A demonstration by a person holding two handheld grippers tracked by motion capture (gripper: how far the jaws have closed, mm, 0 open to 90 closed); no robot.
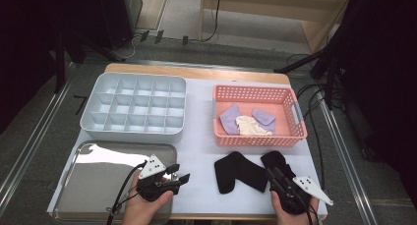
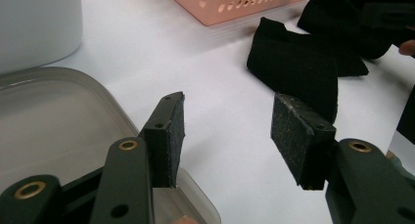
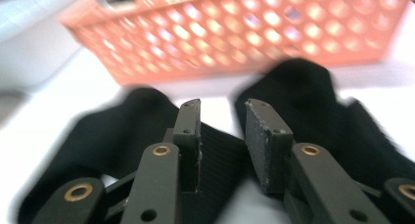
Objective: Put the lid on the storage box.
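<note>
Two black socks (image 1: 251, 171) lying flat on the white counter (image 1: 199, 146), just in front of the pink basket (image 1: 259, 136), overlapping near the right gripper (image 1: 275, 174). Seen in the right gripper view as ribbed dark cloth (image 3: 313, 121) spread beneath and beyond the jaws, blurred. Right gripper poised over the right-hand sock, jaws parted with a narrow gap, nothing pinched between the pads: released. Left gripper (image 1: 180, 176) held in the left hand (image 1: 145, 205) at the near right corner of the metal tray (image 1: 88, 185), aimed toward the socks, jaws standing apart and gripping nothing; in the left gripper view, pads (image 2: 172, 136) wide of each other over bare counter, the socks (image 2: 298, 67) well ahead. Inside the pink basket: two lilac socks (image 1: 230, 118) and a cream one (image 1: 251, 126) between them, bunched toward the front wall. Left of the basket, a pale grey divided organizer (image 1: 135, 129) with a grid of small compartments, all showing bare bottoms. In front of it, the shiny metal tray, its surface bare and reflecting light. Cables (image 1: 314, 117) trailing off the right edge of the counter.
</note>
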